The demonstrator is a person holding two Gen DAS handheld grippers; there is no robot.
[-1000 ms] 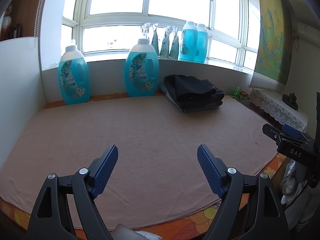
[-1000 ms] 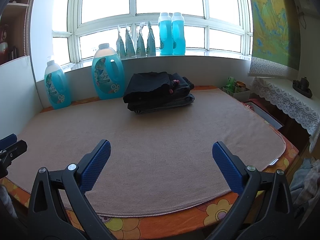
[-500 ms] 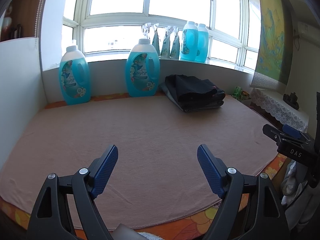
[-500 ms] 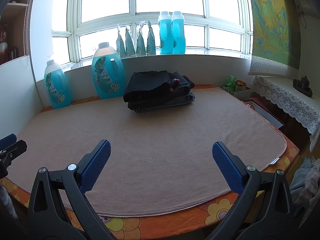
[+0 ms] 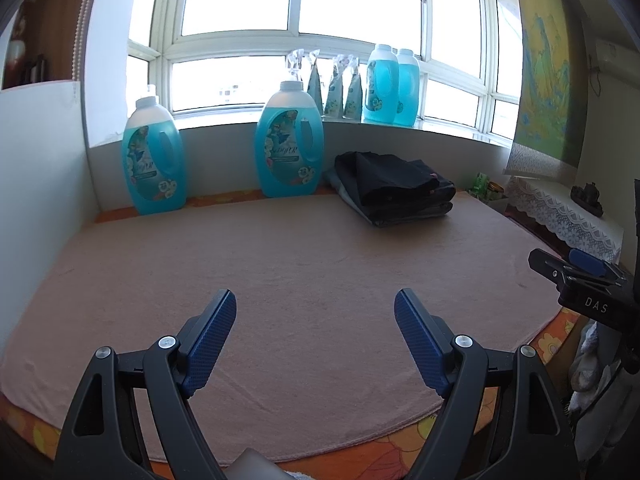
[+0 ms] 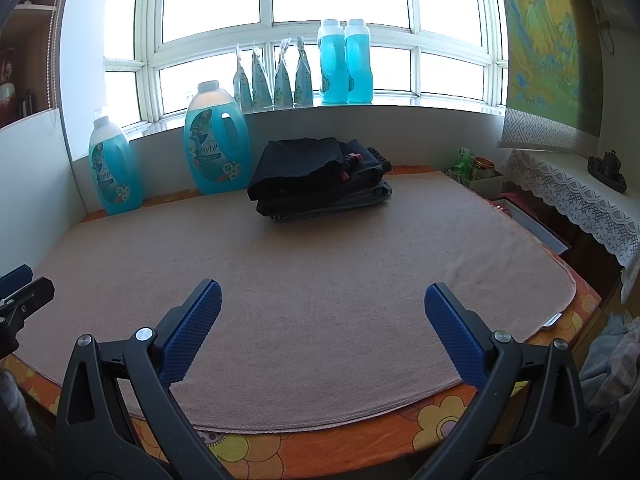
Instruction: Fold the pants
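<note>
Well beyond both tools (image 5: 315, 336) (image 6: 322, 330), folded pants (image 6: 316, 178)

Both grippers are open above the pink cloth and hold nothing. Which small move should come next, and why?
Probably bring in pants to fold. The left gripper and right gripper stand open and hold nothing, the pink cloth before them is bare, and the only pants in view are a folded stack at the far side.

You faced a wide bay window (image 6: 320, 20) with white frames, daylight pouring in. Blue detergent bottles (image 6: 345, 62) stood on its sill (image 6: 400, 101). A pinkish cloth (image 5: 300, 280) covered the surface over a flowered orange sheet (image 6: 360, 440). A landscape hanging (image 6: 540, 32) filled the right wall, above a lace-draped shelf (image 6: 580, 196).
</note>
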